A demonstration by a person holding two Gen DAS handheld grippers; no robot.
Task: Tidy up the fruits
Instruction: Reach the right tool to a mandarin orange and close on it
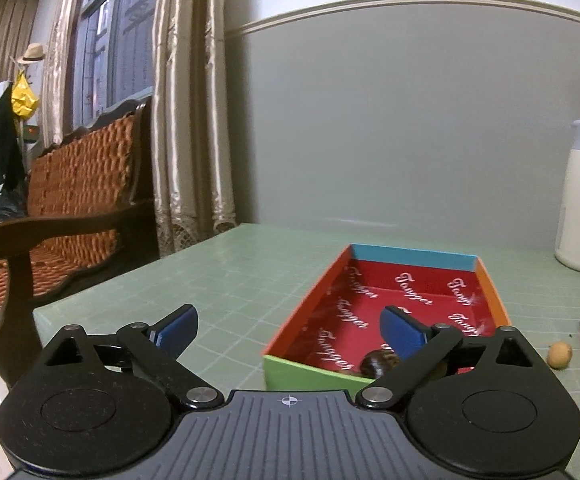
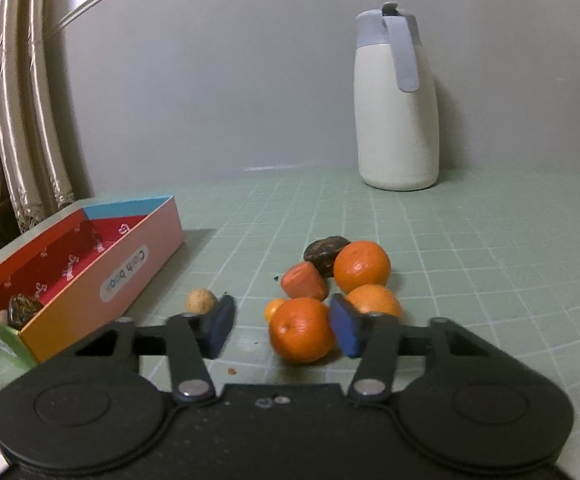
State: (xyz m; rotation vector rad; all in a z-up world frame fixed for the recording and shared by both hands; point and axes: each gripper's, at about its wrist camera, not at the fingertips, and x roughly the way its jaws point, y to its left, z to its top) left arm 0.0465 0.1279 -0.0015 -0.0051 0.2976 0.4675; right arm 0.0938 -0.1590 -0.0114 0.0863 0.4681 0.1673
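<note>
The left gripper stands wide and empty over the near end of the box, which contains one dark fruit. The right gripper stands partly open on the table; its right pad touches the nearest orange, its left pad stands clear.

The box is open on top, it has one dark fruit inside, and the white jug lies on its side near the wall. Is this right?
One thing is wrong: the jug stands upright near the wall, as the right wrist view shows. The rest holds: the box is open on top, with one dark fruit inside.
</note>
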